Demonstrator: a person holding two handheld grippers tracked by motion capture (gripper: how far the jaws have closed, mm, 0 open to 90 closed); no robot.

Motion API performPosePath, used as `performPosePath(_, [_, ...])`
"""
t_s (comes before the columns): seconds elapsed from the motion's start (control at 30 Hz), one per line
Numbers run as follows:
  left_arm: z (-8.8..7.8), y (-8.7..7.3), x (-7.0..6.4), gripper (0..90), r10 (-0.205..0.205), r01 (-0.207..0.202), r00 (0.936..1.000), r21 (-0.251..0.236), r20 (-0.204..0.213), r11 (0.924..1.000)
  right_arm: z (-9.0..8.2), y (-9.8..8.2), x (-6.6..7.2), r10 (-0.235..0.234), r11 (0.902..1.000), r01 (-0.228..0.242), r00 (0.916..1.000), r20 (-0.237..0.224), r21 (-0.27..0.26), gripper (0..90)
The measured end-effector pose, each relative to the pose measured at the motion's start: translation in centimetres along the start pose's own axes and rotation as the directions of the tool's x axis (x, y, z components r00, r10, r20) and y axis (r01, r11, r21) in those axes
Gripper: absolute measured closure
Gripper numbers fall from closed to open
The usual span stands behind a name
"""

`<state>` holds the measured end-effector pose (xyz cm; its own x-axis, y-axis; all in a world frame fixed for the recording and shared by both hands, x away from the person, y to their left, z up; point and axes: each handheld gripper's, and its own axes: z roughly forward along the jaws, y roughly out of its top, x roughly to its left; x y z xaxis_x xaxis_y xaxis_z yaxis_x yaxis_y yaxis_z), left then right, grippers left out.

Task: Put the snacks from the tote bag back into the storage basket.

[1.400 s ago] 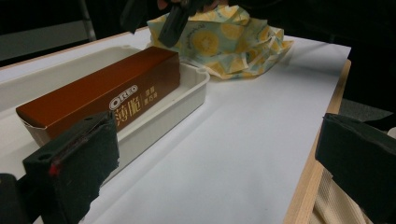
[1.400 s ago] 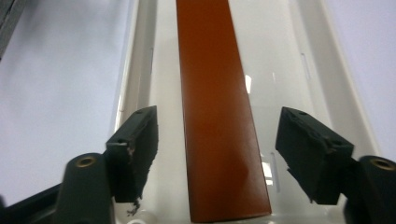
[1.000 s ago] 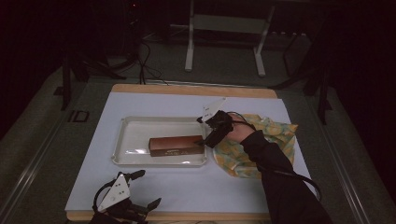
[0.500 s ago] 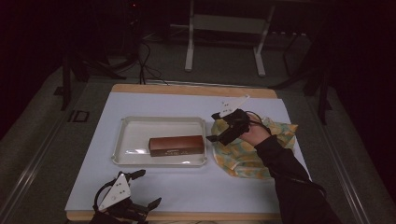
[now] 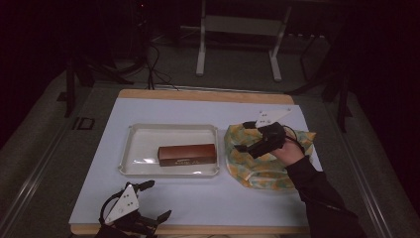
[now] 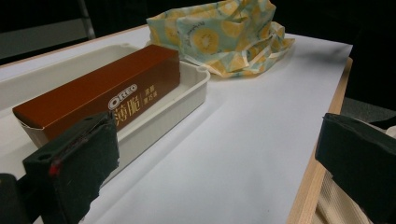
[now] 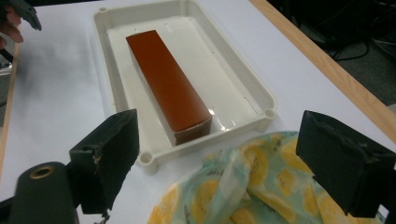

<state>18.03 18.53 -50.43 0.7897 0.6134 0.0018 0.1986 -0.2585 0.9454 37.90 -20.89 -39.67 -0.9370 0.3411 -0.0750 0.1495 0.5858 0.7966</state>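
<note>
Right gripper (image 5: pixel 246 145) moved back from tray (image 5: pixel 169 132), over cloth bag (image 5: pixel 262 166), jaws apart

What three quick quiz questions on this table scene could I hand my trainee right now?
1. True or false: the brown Oreo box lies inside the white tray.
2. Which tool hangs over the yellow patterned bag: A) left tool, B) right tool?
3. Fill in: both tools have their jaws ____.

Key: 1 true. 2 B; it hangs above the bag's near edge, jaws apart, holding nothing. 3 open; the left tool sits at the table's near edge, away from the tray.
</note>
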Motion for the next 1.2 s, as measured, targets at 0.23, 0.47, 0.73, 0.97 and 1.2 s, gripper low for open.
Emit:
performPosePath(0.23, [0.0, 0.0, 0.0, 0.0, 0.001, -0.001, 1.0, 0.002, 0.0, 1.0, -1.7, -2.0, 0.1, 0.07, 0.9973, -0.068, 0.9939, 0.085, -0.028, 13.3])
performPosePath(0.47, [0.0, 0.0, 0.0, 0.0, 0.001, -0.001, 1.0, 0.003, 0.001, 1.0, -3.2, -4.0, 0.1, 0.143, 0.9889, -0.135, 0.9782, 0.151, -0.062, 13.4])
performPosePath(0.73, [0.1, 0.0, 0.0, 0.0, 0.001, -0.001, 1.0, 0.004, 0.0, 1.0, -4.6, -6.0, 0.3, 0.212, 0.9756, -0.192, 0.9479, 0.238, -0.107, 13.3])
performPosePath(0.97, [0.1, 0.0, -0.1, 0.0, 0.004, -0.004, 1.0, 0.004, 0.005, 1.0, -5.2, -7.8, 1.2, 0.229, 0.9727, -0.203, 0.9169, 0.327, -0.113, 13.4])
performPosePath(1.2, [0.2, 0.1, 0.0, 0.0, 0.003, -0.003, 1.0, 0.002, 0.005, 1.0, -6.0, -9.4, 2.2, 0.271, 0.9615, -0.232, 0.8873, 0.373, -0.147, 13.4])
